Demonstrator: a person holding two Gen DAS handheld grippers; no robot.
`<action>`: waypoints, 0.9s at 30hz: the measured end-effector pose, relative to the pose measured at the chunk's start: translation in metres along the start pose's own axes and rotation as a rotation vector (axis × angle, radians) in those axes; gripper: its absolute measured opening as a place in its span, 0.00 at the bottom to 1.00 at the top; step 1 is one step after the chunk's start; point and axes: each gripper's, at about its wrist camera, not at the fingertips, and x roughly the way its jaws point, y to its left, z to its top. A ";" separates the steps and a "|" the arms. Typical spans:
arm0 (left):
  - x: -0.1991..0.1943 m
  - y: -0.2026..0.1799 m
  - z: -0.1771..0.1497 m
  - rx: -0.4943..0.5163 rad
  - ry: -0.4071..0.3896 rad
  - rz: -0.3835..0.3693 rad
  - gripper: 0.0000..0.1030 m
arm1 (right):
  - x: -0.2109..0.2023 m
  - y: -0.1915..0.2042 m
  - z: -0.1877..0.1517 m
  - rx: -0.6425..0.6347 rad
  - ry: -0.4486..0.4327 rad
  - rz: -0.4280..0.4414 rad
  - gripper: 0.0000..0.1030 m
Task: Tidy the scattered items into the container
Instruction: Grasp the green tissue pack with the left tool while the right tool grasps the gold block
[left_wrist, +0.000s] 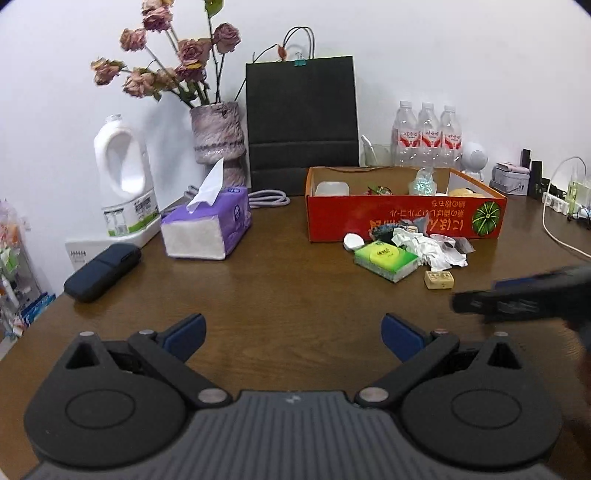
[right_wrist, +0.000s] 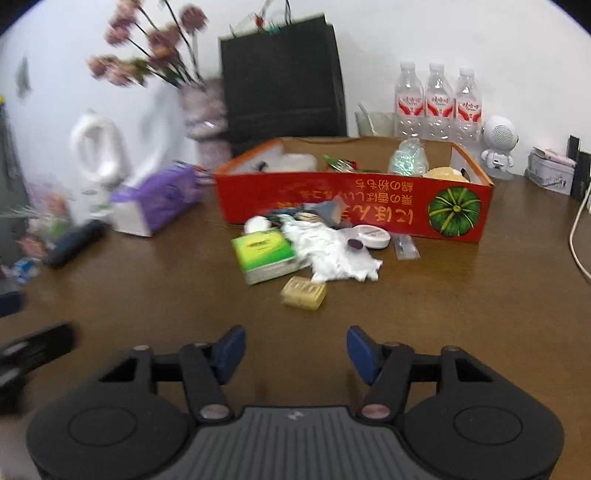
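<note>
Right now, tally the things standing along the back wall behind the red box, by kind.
Water bottles: 3
Black paper bag: 1
Vase of dried roses: 1
White jug: 1
White robot-shaped figure: 1
Total: 7

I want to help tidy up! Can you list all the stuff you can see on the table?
cardboard box: 1, red, middle back, some things already inside
tissue pack: 1, green, before box
crumpled paper: 1, white, beside pack
small block: 1, tan, nearest
round lid: 1, white, by box
tissue box: 1, purple, left
case: 1, dark, far left
jug: 1, white, left back
flower vase: 1, pink
paper bag: 1, black
water bottles: 3, clear
left gripper: open
right gripper: open
</note>
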 end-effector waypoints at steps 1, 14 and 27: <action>0.005 0.000 0.001 0.018 -0.001 -0.007 1.00 | 0.010 0.000 0.004 0.008 0.013 -0.013 0.57; 0.138 -0.038 0.053 0.328 -0.017 -0.398 1.00 | -0.004 -0.025 0.000 0.012 -0.036 -0.044 0.33; 0.146 -0.036 0.046 0.087 0.174 -0.285 0.65 | -0.027 -0.047 -0.022 0.073 -0.042 -0.019 0.33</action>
